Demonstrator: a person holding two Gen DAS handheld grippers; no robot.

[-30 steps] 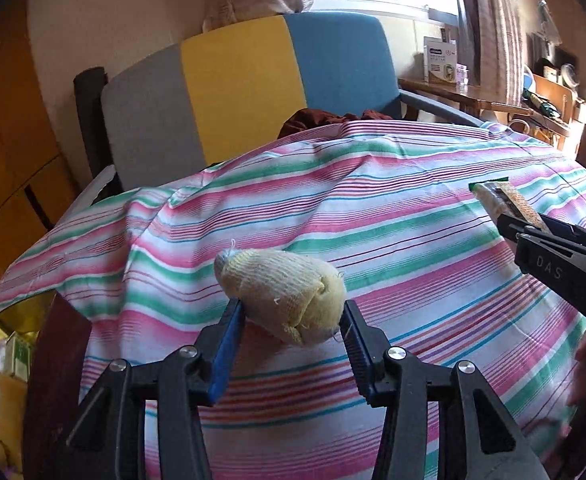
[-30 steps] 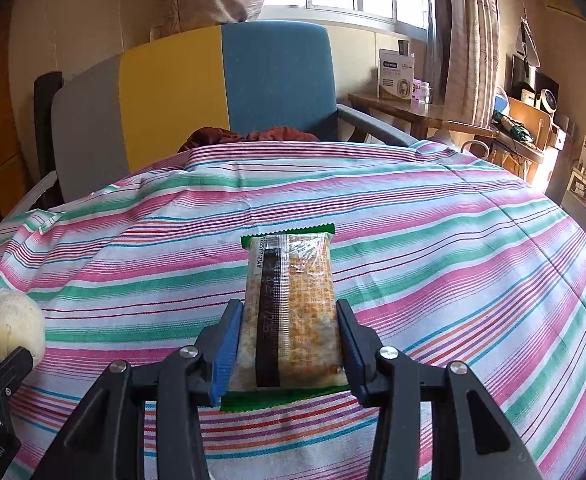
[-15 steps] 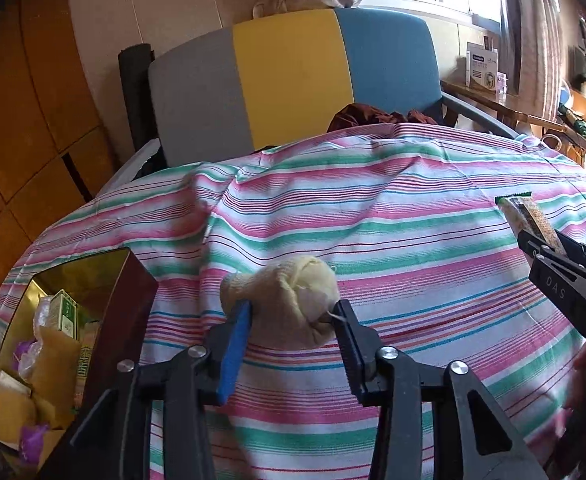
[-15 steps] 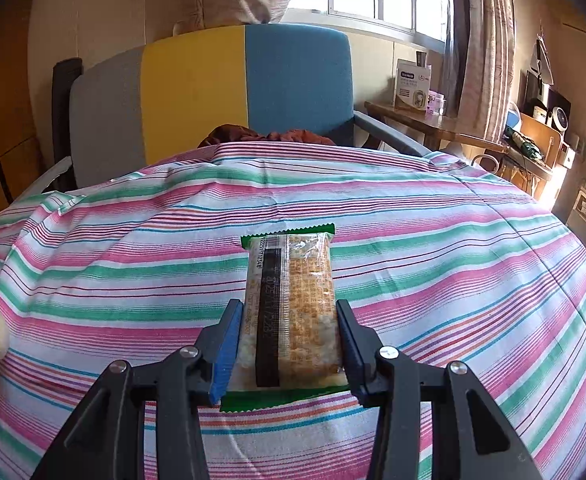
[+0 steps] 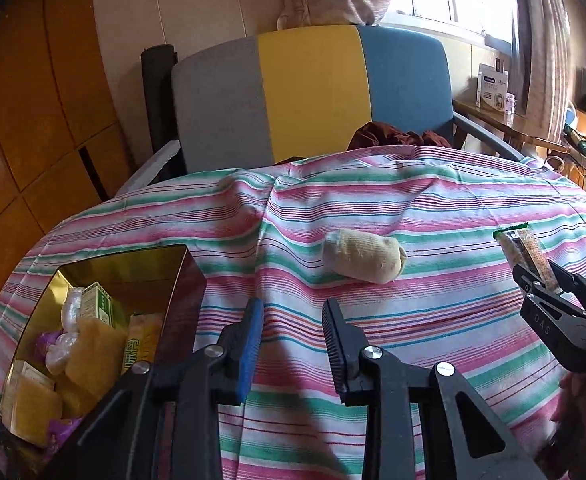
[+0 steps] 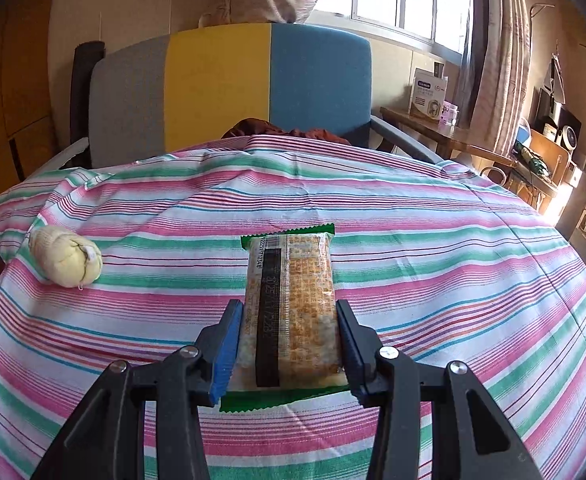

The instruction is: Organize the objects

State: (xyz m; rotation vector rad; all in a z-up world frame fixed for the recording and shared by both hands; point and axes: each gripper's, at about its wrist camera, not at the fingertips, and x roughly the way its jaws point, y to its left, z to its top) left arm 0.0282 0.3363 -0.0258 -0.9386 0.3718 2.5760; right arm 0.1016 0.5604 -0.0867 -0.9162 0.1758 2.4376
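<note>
A rolled cream sock [image 5: 363, 256] [image 6: 65, 256] lies loose on the striped cloth [image 5: 433, 320], a short way ahead of my left gripper [image 5: 293, 308]. That gripper is shut down to a narrow gap with nothing between its fingers. My right gripper [image 6: 287, 312] is shut on a clear snack packet [image 6: 293, 292] of crackers with green ends, held lengthwise above the cloth. In the left wrist view the right gripper [image 5: 541, 276] and the snack packet [image 5: 523, 248] show at the right edge.
An open dark red box [image 5: 185, 300] with a gold lining sits at the left and holds several packets. A grey, yellow and blue chair [image 5: 313, 92] stands behind the covered table. A wooden side table [image 6: 433, 128] with a carton is at the right.
The sock has left the left gripper's fingers and now lies on the cloth ahead. The left gripper narrowed and pulled back, and the box came into view. The right gripper shifted sideways with the packet.
</note>
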